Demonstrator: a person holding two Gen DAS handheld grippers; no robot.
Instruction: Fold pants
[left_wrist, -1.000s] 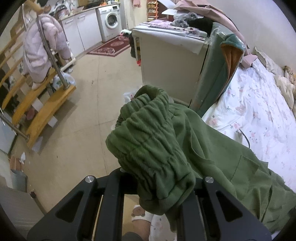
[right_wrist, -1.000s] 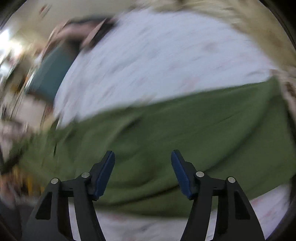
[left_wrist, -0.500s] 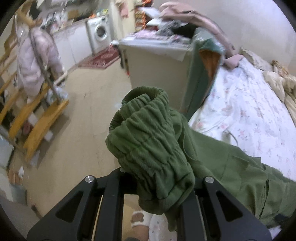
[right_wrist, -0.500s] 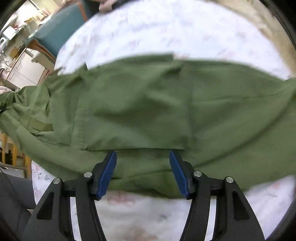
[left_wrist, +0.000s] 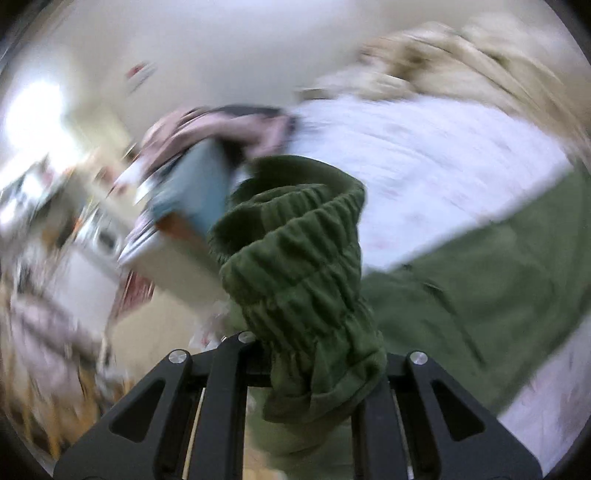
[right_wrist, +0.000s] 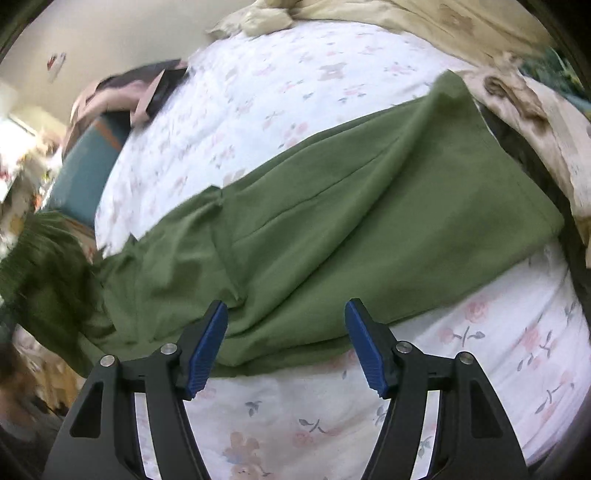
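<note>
Pants (right_wrist: 332, 229), olive green, lie across the floral bedsheet (right_wrist: 498, 354) w/ one end lifted off it. Nearest the lens in the left wrist view, bottom centre, the left gripper (left_wrist: 317, 373) is clamped tight on the bunched elastic waistband (left_wrist: 295, 266); the ribbed fabric stands up in a roll over the fingers and hides the pads. Judging by that hold, the waist end is being carried over so it can be laid onto the legs for a lengthwise fold. That view is heavily blurred, so bg detail is poor.

In the right wrist view, bottom centre, the right gripper (right_wrist: 286, 347) hangs spread apart, its jaws having just been opening wider, nothing pressed between the blue pads (right_wrist: 207, 347); only the near edge of the legs shows in the gap. Prob. placed there to pin or take the mid-leg fabric, so the cloth doesn't drag.

Further back, the leg hems reach the right of frame next to a beige quilt (right_wrist: 524, 99). At far upper left sit a teal cushion (right_wrist: 85, 166) and pinkish clothes (right_wrist: 110, 96).
</note>
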